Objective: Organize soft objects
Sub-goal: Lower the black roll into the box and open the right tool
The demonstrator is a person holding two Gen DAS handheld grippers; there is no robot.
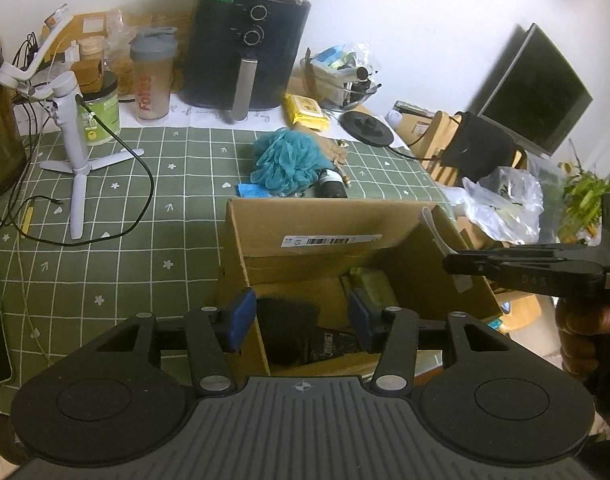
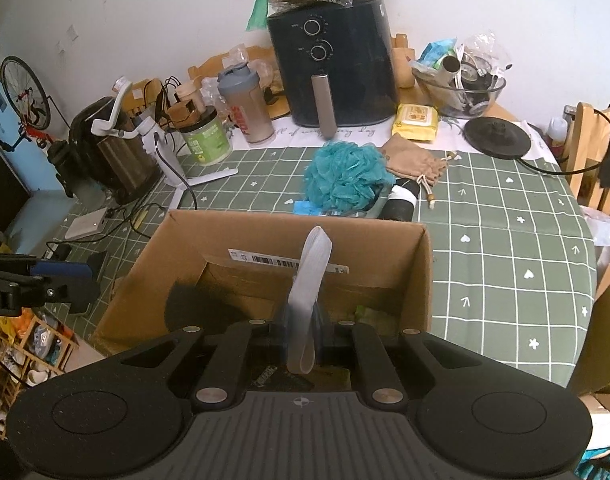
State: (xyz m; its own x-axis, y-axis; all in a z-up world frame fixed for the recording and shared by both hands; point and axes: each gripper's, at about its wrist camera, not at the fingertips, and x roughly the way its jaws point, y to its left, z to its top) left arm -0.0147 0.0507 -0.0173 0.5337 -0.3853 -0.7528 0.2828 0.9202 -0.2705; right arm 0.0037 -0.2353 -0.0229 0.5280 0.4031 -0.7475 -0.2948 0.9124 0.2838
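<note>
Left wrist: shaker bottle (image 1: 151,80) reads "FoYes" (red, vertical lettering).

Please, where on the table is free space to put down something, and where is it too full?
Bare cloth lies right of the box, between it and the table edge, and left of the box, in front of the tripod, though a cable loops there. It is crowded behind the box around the blue sponge and along the wall by the air fryer.
</note>
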